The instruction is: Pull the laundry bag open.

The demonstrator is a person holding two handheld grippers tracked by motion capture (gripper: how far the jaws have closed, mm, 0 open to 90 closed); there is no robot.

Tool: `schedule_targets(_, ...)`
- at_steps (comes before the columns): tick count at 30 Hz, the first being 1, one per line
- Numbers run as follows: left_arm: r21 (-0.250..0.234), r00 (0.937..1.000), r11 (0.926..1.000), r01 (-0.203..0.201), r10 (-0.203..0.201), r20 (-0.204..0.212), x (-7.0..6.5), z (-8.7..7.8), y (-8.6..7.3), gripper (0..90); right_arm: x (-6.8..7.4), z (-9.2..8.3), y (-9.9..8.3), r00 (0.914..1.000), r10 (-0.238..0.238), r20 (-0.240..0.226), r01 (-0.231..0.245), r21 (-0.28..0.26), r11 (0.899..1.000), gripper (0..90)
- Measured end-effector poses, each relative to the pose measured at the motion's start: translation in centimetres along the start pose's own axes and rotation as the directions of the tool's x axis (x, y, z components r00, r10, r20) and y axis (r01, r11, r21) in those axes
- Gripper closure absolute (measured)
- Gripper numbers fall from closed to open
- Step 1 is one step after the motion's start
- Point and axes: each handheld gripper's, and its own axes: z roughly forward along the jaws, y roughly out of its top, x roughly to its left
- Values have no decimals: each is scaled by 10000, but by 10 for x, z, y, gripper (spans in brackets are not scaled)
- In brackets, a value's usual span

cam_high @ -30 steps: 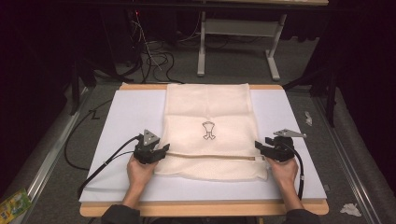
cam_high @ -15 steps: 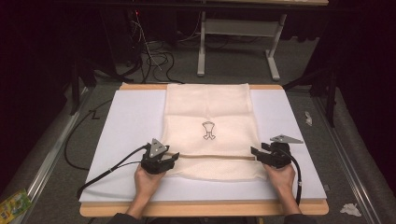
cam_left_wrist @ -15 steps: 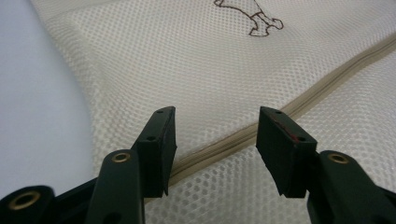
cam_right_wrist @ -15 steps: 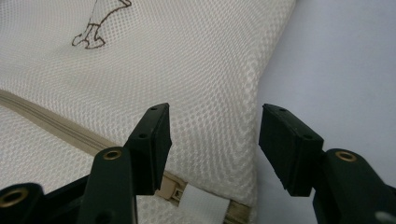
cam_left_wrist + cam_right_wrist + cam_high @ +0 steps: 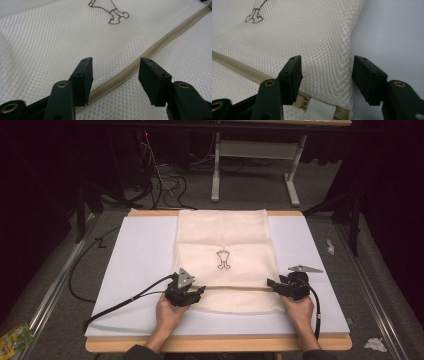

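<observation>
The left gripper (image 5: 199, 290) is hovering over the cream mesh laundry bag (image 5: 222, 240), its jaws having just been opening, now standing apart with the beige zipper band (image 5: 152, 50) running between them and nothing pinched. Judging by this, the step is working the zipper: keeping the jaws square across the band and low to the mesh should be helping. The bag is lying flat at the centre of the white desk (image 5: 140, 255), a small dark outline emblem (image 5: 223, 260) at twelve o'clock of the zipper. The right gripper (image 5: 271, 283), jaws also apart, is straddling the bag's three o'clock edge.
</observation>
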Motion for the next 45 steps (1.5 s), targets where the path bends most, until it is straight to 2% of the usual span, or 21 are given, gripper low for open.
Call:
schedule_targets(3,-27,9995,9999,-170,171,248,-10,7,10,456,3,2,2,9996,-286,34,285,169,9995,533)
schedule_targets(6,209,9977,9992,-332,319,604,-20,19,18,452,4,2,2,9991,-414,93,412,228,9989,583)
schedule_targets(10,608,9935,9942,-884,837,766,-35,34,27,449,6,2,2,9947,-927,443,911,361,9952,659)
schedule_targets(12,583,9924,9944,-880,824,916,-38,39,32,449,7,2,2,9918,-1144,567,1119,449,9927,698)
schedule_targets(14,555,9921,9950,-826,768,991,-41,43,36,448,5,2,3,9920,-1163,491,1142,436,9925,743)
schedule_targets(15,479,9917,9963,-716,660,1100,-41,44,37,448,4,1,3,9919,-1221,364,1204,438,9918,795)
schedule_targets(17,405,9920,9980,-489,438,1181,-40,46,38,448,5,1,2,9896,-1415,269,1403,412,9892,838)
schedule_targets(19,452,9923,9978,-478,422,1166,-39,47,38,449,5,1,2,9874,-1562,255,1553,337,9873,854)
schedule_targets(22,517,9918,9974,-494,428,1208,-40,47,37,449,3,-1,3,9913,-1314,18,1313,250,9910,872)
schedule_targets(24,453,9912,9979,-460,400,1263,-40,47,38,450,3,-3,4,9903,-1386,-97,1387,144,9902,876)
schedule_targets(30,147,9874,9999,-90,65,1584,-39,45,43,464,5,-11,10,9894,-1392,-416,1392,-24,9903,880)
schedule_targets(34,301,9873,9985,-465,413,1533,-46,47,47,466,9,-16,14,9891,-1355,-584,1346,-188,9907,881)
schedule_targets(36,220,9834,9992,-336,291,1793,-50,48,49,467,10,-18,16,9879,-1414,-629,1401,-248,9898,881)
schedule_targets(40,156,9801,9989,-442,403,1945,-56,50,55,477,12,-19,17,9866,-1416,-813,1391,-361,9896,882)
schedule_targets(42,120,9763,9994,-320,287,2144,-59,51,57,490,13,-20,18,9869,-1363,-869,1335,-373,9904,883)
schedule_targets(45,52,9718,9990,-454,430,2320,-66,52,61,518,13,-22,20,9853,-1399,-977,1359,-464,9896,883)
